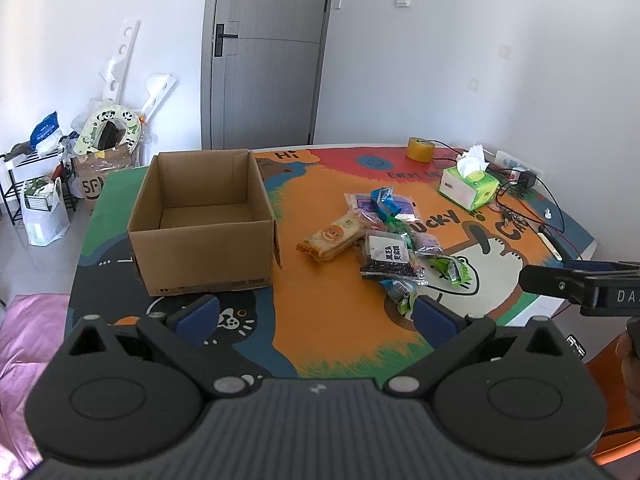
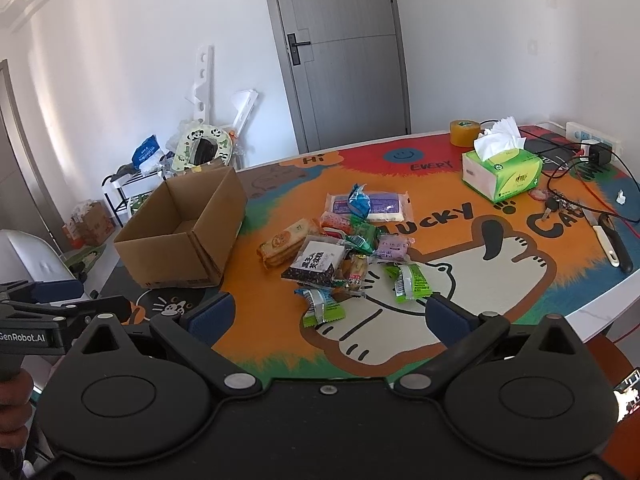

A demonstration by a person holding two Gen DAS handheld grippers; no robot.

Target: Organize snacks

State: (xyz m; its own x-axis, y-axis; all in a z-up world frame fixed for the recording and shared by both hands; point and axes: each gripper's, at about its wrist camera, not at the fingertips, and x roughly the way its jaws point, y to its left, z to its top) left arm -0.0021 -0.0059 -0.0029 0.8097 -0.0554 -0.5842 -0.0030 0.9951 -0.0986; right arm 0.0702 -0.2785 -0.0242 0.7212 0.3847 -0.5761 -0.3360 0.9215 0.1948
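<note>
An open, empty cardboard box (image 1: 200,256) (image 2: 168,256) stands on the left of the colourful table mat. A pile of snack packets (image 1: 384,240) (image 2: 344,244) lies in the middle: an orange cracker pack (image 1: 332,238) (image 2: 286,244), a black-and-white bag (image 1: 390,258) (image 2: 314,264), green packets (image 2: 408,280), a white-purple pack (image 2: 380,204). My left gripper (image 1: 316,314) is open near the table's front edge, short of the box and pile. My right gripper (image 2: 328,316) is open too, just before the nearest green packet (image 2: 320,306). Neither holds anything.
A green tissue box (image 1: 468,186) (image 2: 502,168) and a tape roll (image 1: 420,149) (image 2: 464,133) stand at the back right, with cables, a charger (image 2: 598,152), keys and a knife (image 2: 608,240) along the right edge. A rack and bags sit on the floor far left (image 1: 40,184).
</note>
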